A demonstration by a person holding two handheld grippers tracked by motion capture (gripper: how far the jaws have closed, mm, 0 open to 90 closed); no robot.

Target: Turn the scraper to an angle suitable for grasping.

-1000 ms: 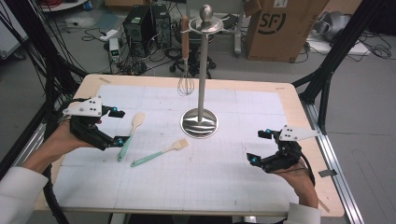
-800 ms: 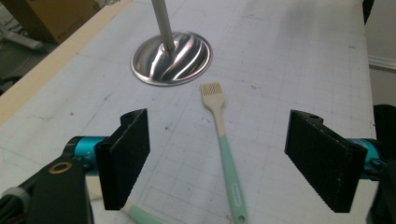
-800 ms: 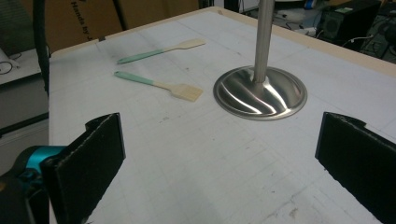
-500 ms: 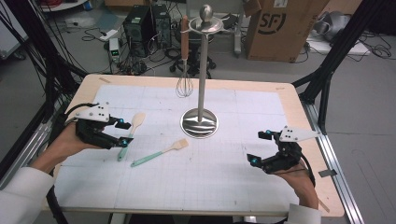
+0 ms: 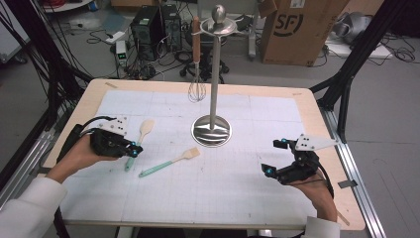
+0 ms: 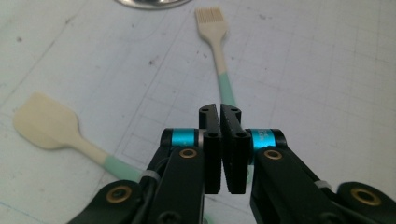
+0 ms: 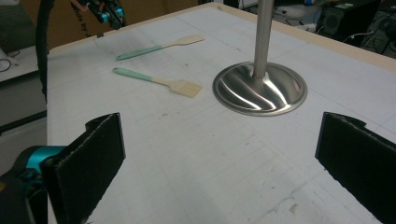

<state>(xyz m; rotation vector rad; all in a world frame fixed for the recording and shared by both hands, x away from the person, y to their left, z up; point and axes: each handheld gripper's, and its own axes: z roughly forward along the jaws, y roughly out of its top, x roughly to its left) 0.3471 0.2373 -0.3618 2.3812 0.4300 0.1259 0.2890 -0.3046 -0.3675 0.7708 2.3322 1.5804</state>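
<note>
Hidden or cut off:
- Teal handle of the flat spatula (image 6: pixel 46 125) passes under the left claw (image 6: pixel 219 109) and is lost behind the claw's arms. Can't tell whether it's actually pinched.
- Far end of the slotted spatula (image 6: pixel 212 21) handle drops out of sight behind the claw tips.
- Stand (image 7: pixel 259 88) cropped in the right gripper view to base plus lower pole. Just a sliver of base rim at the top edge of the left gripper view.
- Whisk (image 5: pixel 196 89) wires hard to resolve against the floor clutter.

Count:
- 2 spatulas, 1 stand, 1 whisk hanging from the stand's top ring, 2 claws.

Position:
- Flat spatula lying on the worktop (image 5: pixel 223 198), left of the stand, head pointing away from the person.
- Slotted spatula just beside it, angled towards the stand base.

Claws:
- Left claw (image 5: pixel 132 150): down at the flat spatula's teal handle. Just been closing, now pads together with a hairline gap. Nothing visible between them.
- Right claw (image 5: pixel 273 157): low over the right side of the worktop, spread wide. Nothing held or touched, bare worktop between the pads (image 7: pixel 98 154).
</note>
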